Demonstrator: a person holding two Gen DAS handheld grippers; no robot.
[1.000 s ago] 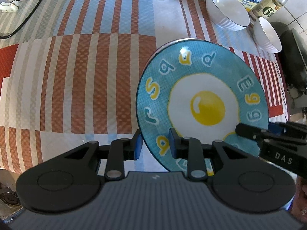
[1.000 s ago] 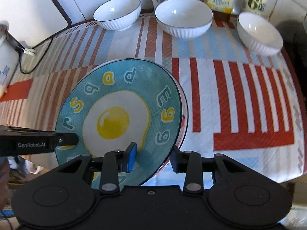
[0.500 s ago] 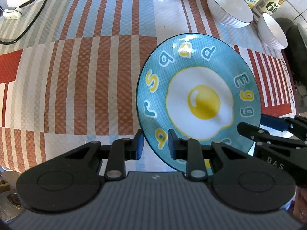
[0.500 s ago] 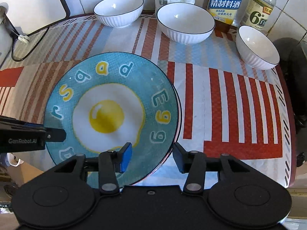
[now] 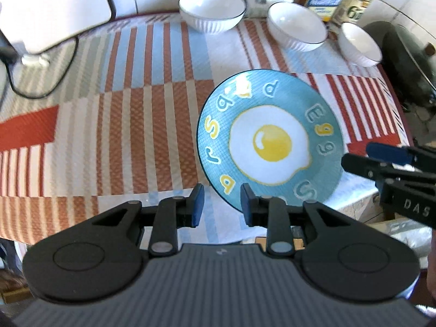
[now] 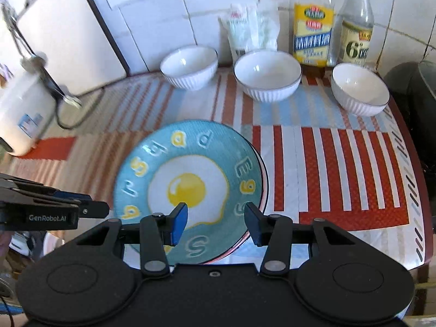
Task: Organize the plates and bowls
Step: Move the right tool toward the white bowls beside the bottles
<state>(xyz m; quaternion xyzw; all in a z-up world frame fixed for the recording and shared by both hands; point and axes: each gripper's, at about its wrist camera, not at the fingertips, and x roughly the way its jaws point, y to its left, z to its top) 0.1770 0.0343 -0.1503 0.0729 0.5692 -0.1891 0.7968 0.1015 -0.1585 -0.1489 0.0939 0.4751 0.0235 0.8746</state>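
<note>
The plate (image 6: 196, 188) lies flat on the table (image 6: 340, 163). Both hand-held grippers, left (image 5: 221, 202) and right (image 6: 215, 223), hang spread at its near edge; the bowls (image 6: 268, 75) sit well beyond.

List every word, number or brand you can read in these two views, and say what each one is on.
"Egg": raised letters on the blue fried-egg plate; its other rim letters spell no clear word.
"GenRobot.AI": side of the left hand-held gripper.
"DAS": side of the right hand-held gripper.
"6": label of the clear glass bottle; smaller print blurred.
Yellow-labelled bottle: print too blurred.
White plastic packet: print unreadable.
</note>
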